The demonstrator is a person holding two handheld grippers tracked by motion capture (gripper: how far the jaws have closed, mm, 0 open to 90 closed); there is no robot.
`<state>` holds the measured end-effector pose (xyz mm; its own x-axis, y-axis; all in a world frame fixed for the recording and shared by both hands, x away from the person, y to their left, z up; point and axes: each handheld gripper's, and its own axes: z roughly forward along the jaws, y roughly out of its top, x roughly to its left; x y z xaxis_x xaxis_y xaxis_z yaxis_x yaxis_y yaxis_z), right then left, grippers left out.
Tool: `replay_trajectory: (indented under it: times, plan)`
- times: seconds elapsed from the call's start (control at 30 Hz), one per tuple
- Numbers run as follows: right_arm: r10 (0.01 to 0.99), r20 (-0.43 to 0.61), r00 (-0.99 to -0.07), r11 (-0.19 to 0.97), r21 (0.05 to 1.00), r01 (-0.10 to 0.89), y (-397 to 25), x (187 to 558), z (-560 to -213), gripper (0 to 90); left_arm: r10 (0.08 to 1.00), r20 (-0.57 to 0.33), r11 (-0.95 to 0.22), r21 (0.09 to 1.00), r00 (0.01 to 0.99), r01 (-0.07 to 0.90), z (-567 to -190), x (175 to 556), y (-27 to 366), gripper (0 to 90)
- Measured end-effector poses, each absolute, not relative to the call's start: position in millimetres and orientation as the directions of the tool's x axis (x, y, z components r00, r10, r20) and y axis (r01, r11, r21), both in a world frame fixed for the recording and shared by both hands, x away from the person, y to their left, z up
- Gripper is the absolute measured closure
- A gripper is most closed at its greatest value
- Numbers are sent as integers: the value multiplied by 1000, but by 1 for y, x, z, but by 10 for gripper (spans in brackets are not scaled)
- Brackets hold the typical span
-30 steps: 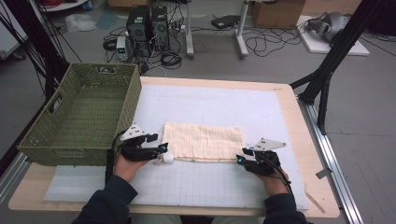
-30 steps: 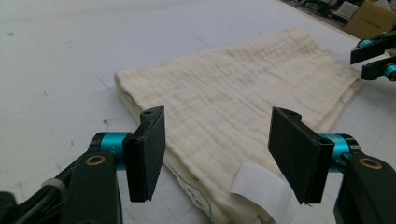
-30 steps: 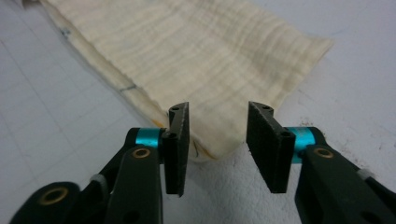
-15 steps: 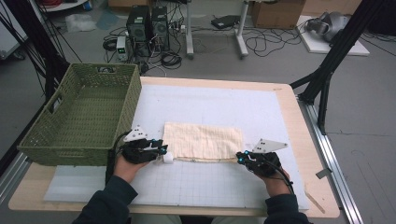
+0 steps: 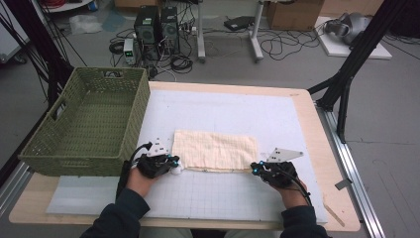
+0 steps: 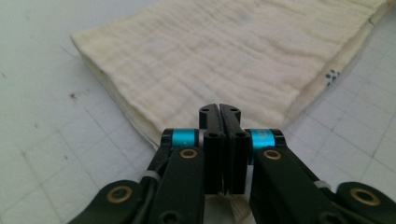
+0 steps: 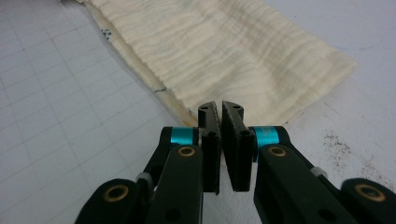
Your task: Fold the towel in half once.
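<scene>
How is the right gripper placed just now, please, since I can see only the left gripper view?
Observer: In the high view, the right gripper is at the near right corner of the cloth, opposite the left gripper at the near left corner.
Operator: Are its jaws closed there?
Observer: Yes. The right gripper view shows them drawn together at the tips, over the cloth's corner edge.
Operator: Is anything else beside the cloth?
Observer: A green woven basket stands at the table's left side, apart from the cloth.
</scene>
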<state>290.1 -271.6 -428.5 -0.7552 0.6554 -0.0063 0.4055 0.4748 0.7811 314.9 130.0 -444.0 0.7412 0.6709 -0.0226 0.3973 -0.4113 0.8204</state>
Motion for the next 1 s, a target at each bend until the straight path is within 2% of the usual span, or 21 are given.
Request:
replay_trajectory:
  times: [0.3,0.7,0.83,1.0]
  plan:
    - [655,8,-756,457,792,405,-272,290,-427,859,692,-86,-336,841,717,424,-437,316,144,894]
    - [618,27,-785,456,801,387,-267,286,-422,860,719,-100,-289,857,688,426,-425,314,166,896]
    - [614,43,-788,448,803,393,-268,285,-419,860,709,-99,-295,857,698,422,-425,312,167,895]
    - [635,14,-773,508,745,431,-269,288,-428,858,666,-127,-342,823,735,453,-431,312,159,894]
